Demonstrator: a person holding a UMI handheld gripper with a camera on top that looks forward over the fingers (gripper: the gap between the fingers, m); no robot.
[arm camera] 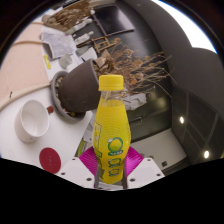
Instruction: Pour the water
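Gripper view: claw (112, 172) grips yellow bottle (111, 128).

Bottle (111, 130) base hidden behind fingers (143, 171)

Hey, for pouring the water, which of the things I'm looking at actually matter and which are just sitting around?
Part of the job:
- yellow bottle, yellow cap on, upright between the fingers of the claw
- white cup, likely the target

Just lying about:
- dark pot of dried twigs
- red disc
- papers behind
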